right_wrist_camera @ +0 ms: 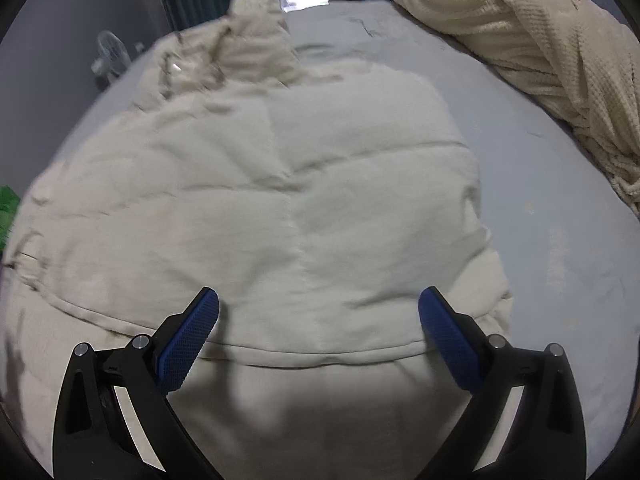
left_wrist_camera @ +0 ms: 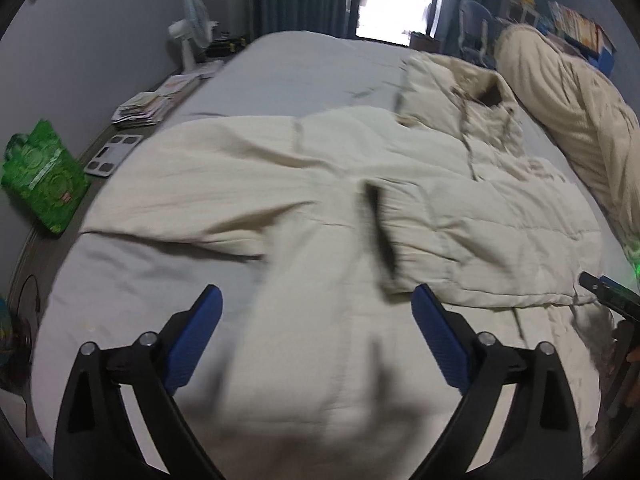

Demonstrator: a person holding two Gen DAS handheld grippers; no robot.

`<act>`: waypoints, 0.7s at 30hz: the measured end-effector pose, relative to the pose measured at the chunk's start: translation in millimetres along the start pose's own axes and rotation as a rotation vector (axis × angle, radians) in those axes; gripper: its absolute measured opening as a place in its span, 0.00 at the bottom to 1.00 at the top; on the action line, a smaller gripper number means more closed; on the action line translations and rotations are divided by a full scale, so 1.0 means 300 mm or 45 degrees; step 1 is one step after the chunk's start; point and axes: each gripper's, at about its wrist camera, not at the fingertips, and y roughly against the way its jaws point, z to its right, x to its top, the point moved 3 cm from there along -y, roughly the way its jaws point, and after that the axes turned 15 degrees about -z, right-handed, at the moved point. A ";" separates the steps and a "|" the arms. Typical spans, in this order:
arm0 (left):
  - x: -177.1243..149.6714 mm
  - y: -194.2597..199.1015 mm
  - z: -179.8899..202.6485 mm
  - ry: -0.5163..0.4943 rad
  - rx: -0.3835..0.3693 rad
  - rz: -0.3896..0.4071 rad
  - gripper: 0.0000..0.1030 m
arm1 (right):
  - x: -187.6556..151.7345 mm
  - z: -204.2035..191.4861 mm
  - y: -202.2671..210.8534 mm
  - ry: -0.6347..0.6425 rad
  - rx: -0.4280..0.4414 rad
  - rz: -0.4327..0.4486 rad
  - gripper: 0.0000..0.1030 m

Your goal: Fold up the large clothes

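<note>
A large cream padded coat (left_wrist_camera: 340,208) lies spread on the grey bed sheet (left_wrist_camera: 304,64), hood toward the far end, one sleeve stretched to the left. My left gripper (left_wrist_camera: 316,312) hovers over the coat's near part with its blue pads wide apart and nothing pressed between them. In the right wrist view the same coat (right_wrist_camera: 280,200) fills the middle, with its hem line running just beyond the fingers. My right gripper (right_wrist_camera: 318,312) is open above that hem, holding nothing. The other gripper's dark tip (left_wrist_camera: 608,296) shows at the right edge of the left wrist view.
A rumpled cream knit blanket (right_wrist_camera: 540,52) lies along the bed's right side. Left of the bed, on the floor, sit a green bag (left_wrist_camera: 44,184), a bathroom scale (left_wrist_camera: 114,154), stacked papers (left_wrist_camera: 152,106) and a white fan (left_wrist_camera: 192,28). A bright doorway (left_wrist_camera: 392,4) lies beyond the bed.
</note>
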 end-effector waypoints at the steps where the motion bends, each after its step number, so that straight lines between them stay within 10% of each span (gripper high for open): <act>1: 0.001 0.007 -0.035 0.014 0.000 0.006 0.90 | -0.002 -0.009 0.016 0.007 -0.001 0.023 0.94; 21: 0.120 -0.220 -0.477 0.309 -0.172 -0.081 0.91 | 0.019 -0.222 0.065 0.199 -0.006 0.244 0.94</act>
